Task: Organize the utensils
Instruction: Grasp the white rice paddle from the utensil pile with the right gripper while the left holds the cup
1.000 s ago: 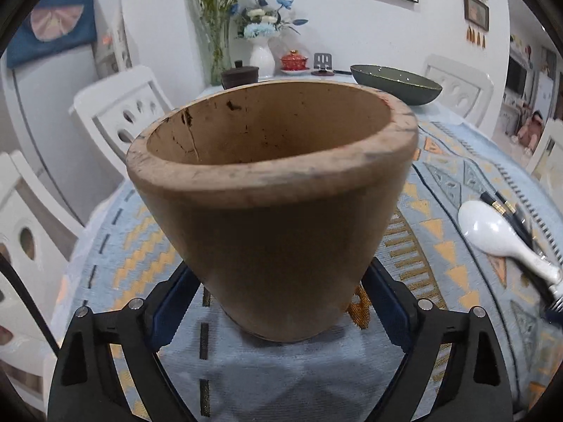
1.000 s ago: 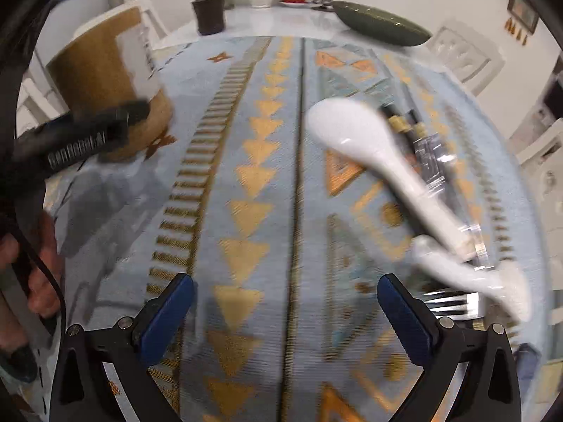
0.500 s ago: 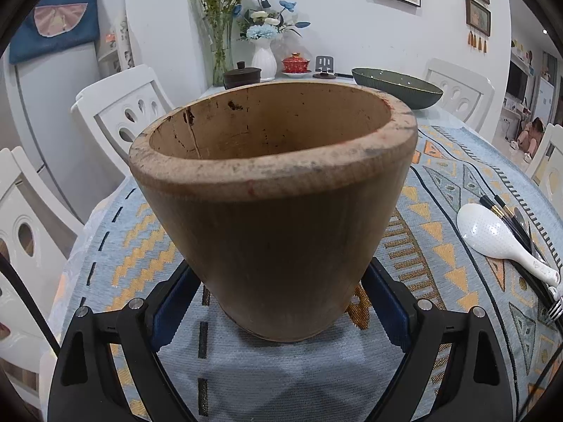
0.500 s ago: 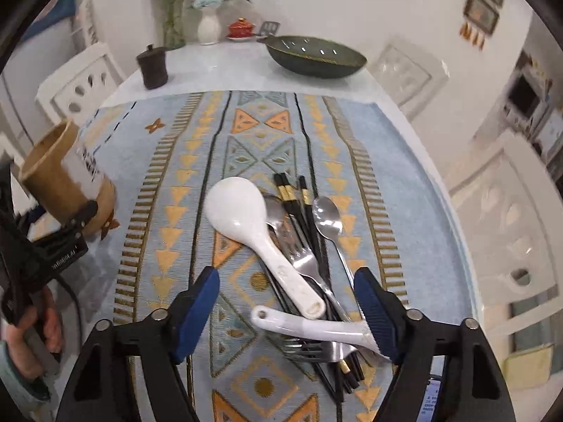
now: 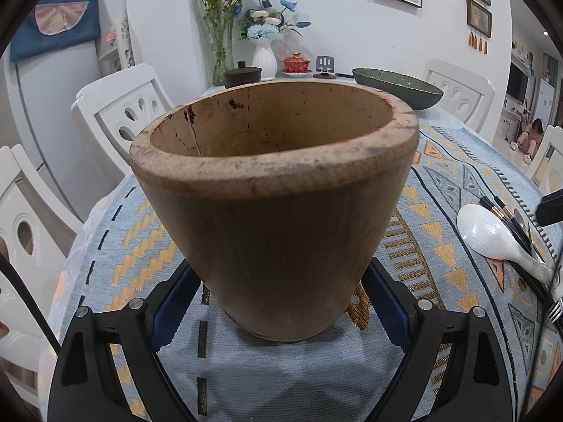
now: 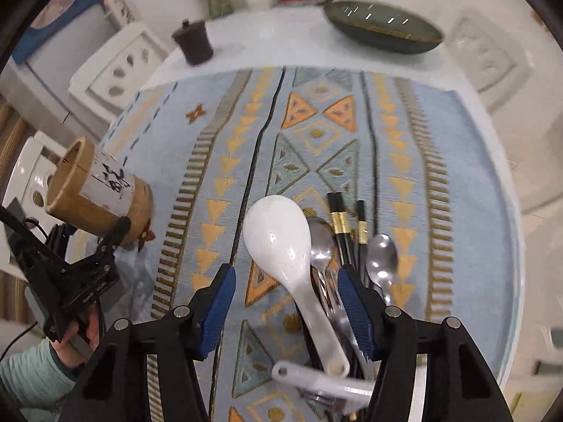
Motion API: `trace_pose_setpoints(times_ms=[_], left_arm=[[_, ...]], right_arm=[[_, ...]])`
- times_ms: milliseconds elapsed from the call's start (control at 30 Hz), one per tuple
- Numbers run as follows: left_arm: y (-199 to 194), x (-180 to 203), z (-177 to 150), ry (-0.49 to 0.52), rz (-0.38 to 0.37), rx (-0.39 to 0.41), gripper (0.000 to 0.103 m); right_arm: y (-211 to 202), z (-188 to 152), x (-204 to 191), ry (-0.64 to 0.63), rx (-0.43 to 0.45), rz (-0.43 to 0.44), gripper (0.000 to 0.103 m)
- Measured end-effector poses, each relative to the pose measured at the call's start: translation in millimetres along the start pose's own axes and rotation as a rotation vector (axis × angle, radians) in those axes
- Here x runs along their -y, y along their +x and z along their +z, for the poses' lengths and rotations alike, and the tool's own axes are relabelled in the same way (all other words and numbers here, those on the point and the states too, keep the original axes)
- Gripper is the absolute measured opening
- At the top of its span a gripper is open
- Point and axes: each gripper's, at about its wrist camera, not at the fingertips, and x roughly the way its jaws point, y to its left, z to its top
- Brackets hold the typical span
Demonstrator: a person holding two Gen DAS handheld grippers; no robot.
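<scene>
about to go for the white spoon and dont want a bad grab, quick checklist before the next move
1. Wooden holder steadied: ok, the left tool is clamped on its lower body.
2. Holder upright on the cloth: not ok, it looks tilted in the right wrist view.
3. Holder empty, room for utensils: ok as far as its inside shows.
4. White rice spoon between the right tool's fingers: ok, its handle runs through the gap.
5. Right tool gripping it: not ok yet, the jaws are closing but the pads stand clear.
6. Clean single pick: cannot tell, metal spoons and black chopsticks lie close against it.
</scene>
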Motion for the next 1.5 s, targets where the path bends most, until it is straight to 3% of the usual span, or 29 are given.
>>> trace_pose_setpoints(times_ms=[300,533,833,1300,1500], left_arm=[[0.7,-1.3,0.5,-0.007,-0.004,0.000,0.092],[1.4,-3.6,1.2,-0.015,-0.013,-0.003,0.092],[1.9,-5.6,1.3,-0.022,-0.021,-0.005,0.092],[1.9,-6.2,1.6,-0.024,-0.023,-0.007,0.092],[2.6,-7.0,1.6,-0.027,-0.028,-0.009,0.092]], right_arm=[[38.8,31.2,27.1,0.041,-0.094,0.160,0.058],[64.2,42.5,26.0,-0.011,-0.173,0.144,0.058],[72.7,48.3,17.8,-0.032,-0.167,0.100,0.052],[51.1,45.8,-16.0,-0.138,-0.159,0.029,0.017],[44.2,34.5,-25.3,-0.144,-0.173,0.061,0.014]])
